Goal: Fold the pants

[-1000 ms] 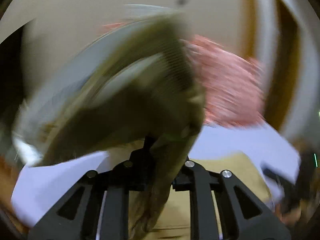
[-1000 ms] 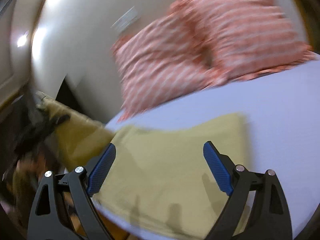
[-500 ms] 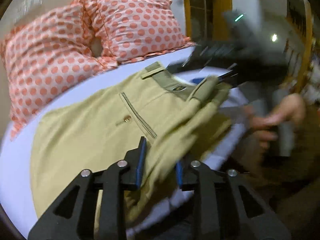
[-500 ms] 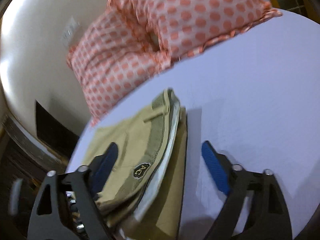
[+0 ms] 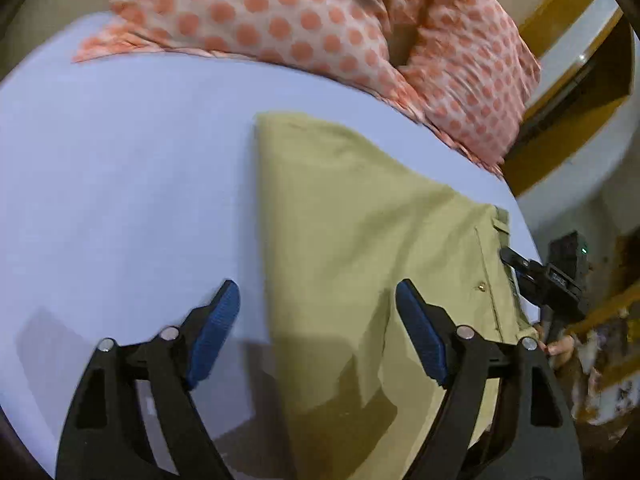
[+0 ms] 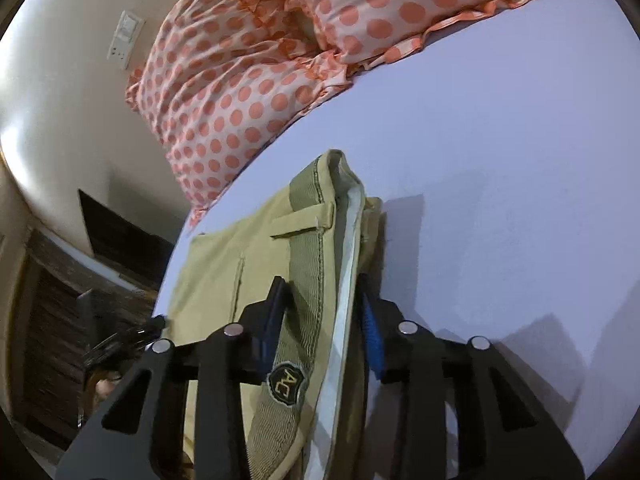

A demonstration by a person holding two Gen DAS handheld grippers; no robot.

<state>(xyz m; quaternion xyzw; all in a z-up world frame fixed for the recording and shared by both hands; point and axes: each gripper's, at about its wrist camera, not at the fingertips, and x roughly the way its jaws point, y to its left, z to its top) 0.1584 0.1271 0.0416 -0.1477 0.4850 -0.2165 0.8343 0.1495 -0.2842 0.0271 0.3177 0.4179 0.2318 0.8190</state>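
My right gripper (image 6: 324, 316) is clamped on the waistband of the khaki pants (image 6: 256, 264), its blue pads pressed against both sides of the layered band beside the dark logo patch (image 6: 287, 385). The pants lie at the edge of the lavender bedsheet (image 6: 500, 168). Two orange polka-dot pillows (image 6: 256, 60) rest beyond, against the cream wall (image 6: 60, 80).
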